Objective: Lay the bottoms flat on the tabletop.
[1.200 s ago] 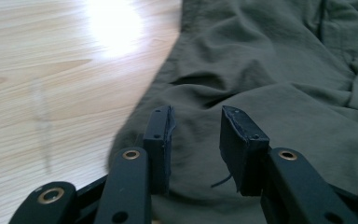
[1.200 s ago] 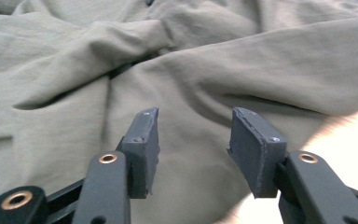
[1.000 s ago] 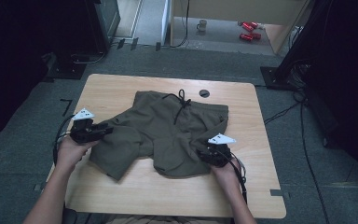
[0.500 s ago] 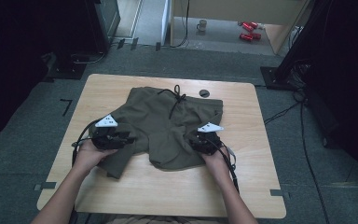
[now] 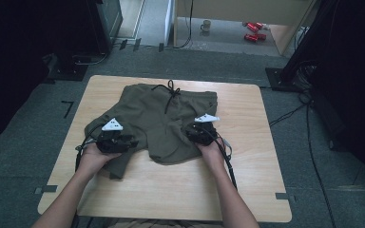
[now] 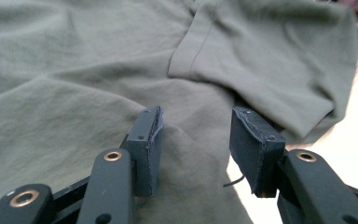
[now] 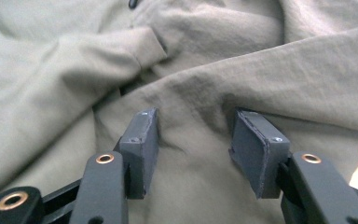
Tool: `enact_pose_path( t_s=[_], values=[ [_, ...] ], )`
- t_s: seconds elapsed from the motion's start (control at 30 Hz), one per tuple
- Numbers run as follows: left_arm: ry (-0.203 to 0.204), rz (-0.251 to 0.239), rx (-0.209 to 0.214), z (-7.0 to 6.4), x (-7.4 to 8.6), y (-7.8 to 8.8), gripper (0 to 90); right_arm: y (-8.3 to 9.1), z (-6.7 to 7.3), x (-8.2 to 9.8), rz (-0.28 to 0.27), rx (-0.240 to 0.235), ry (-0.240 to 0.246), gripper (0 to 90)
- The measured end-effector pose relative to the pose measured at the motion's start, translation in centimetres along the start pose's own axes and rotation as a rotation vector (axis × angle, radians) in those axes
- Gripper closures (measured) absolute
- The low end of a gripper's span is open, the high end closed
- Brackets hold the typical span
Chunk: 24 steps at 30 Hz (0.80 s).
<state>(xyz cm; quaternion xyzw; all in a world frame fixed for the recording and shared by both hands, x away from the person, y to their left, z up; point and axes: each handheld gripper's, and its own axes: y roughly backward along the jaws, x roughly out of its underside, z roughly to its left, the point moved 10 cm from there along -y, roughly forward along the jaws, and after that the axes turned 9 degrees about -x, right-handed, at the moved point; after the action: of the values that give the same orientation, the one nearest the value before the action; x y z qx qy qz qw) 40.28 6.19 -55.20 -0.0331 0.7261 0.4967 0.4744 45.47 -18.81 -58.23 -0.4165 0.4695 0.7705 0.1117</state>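
High view: shorts (image 5: 164, 121) perhaps part-hidden

I work in what looks like a lab or recording studio: my small wooden table (image 5: 180, 190) stands on grey carpet (image 5: 24, 171) marked with tape, black stands and dark equipment crowd both sides, cables (image 5: 309, 142) trail across the floor, and red cans (image 5: 254, 29) lie beyond.

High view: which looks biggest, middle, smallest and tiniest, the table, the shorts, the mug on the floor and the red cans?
1. table, largest.
2. shorts.
3 and 4. mug and red cans: both tiny and far from the camera, so unsure which is larger.
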Motion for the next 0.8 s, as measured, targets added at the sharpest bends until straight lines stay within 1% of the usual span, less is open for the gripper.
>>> enact_pose_path(
  t_s=[0.03,0.13,0.17,0.2,0.23,0.27,0.3,0.37,0.47,0.5,0.57,0.67,0.8],
  values=[
    [0.005,0.008,0.000,0.1,0.1,-0.2,54.2,0.1,0.1,0.0,0.000,-0.014,-0.008,51.3],
    [0.002,0.036,-0.007,0.3,0.6,-0.7,54.3,0.5,0.2,-0.1,0.007,-0.014,-0.005,50.9],
    [0.004,0.045,-0.008,0.3,0.7,-0.8,54.3,1.0,0.3,-0.5,-0.016,-0.021,-0.009,50.9],
    [0.002,0.051,-0.010,0.3,0.8,-0.9,54.3,1.0,0.3,-0.5,-0.016,-0.021,-0.009,50.9],
    [-0.001,0.060,-0.011,0.3,0.9,-1.0,54.3,1.2,0.5,-0.8,-0.028,-0.026,-0.008,51.0],
    [-0.003,0.065,-0.011,0.3,1.0,-1.0,54.3,1.6,1.0,-1.3,-0.040,-0.031,-0.001,51.4],
    [-0.005,0.068,-0.011,0.3,1.1,-1.1,54.3,1.6,1.0,-1.3,-0.040,-0.031,-0.001,51.4],
    [-0.011,0.071,-0.010,0.2,1.1,-1.1,54.2,1.7,1.6,-1.7,-0.040,-0.044,0.009,51.7],
    [-0.011,0.075,-0.008,0.3,1.3,-1.1,53.9,1.4,2.5,-2.1,-0.037,-0.058,0.025,51.9],
    [-0.005,0.073,-0.007,0.3,1.3,-1.2,53.9,1.3,2.8,-2.2,-0.035,-0.062,0.031,52.2],
    [-0.001,0.068,-0.005,0.3,1.4,-1.2,53.7,1.1,3.5,-2.7,-0.042,-0.069,0.042,52.8],
    [-0.002,0.077,-0.005,0.3,1.6,-1.5,53.5,0.7,4.0,-3.0,-0.035,-0.077,0.047,52.7],
    [0.001,0.074,-0.003,0.3,1.7,-1.7,52.9,0.3,4.5,-3.4,-0.045,-0.082,0.043,51.7]
  ],
)
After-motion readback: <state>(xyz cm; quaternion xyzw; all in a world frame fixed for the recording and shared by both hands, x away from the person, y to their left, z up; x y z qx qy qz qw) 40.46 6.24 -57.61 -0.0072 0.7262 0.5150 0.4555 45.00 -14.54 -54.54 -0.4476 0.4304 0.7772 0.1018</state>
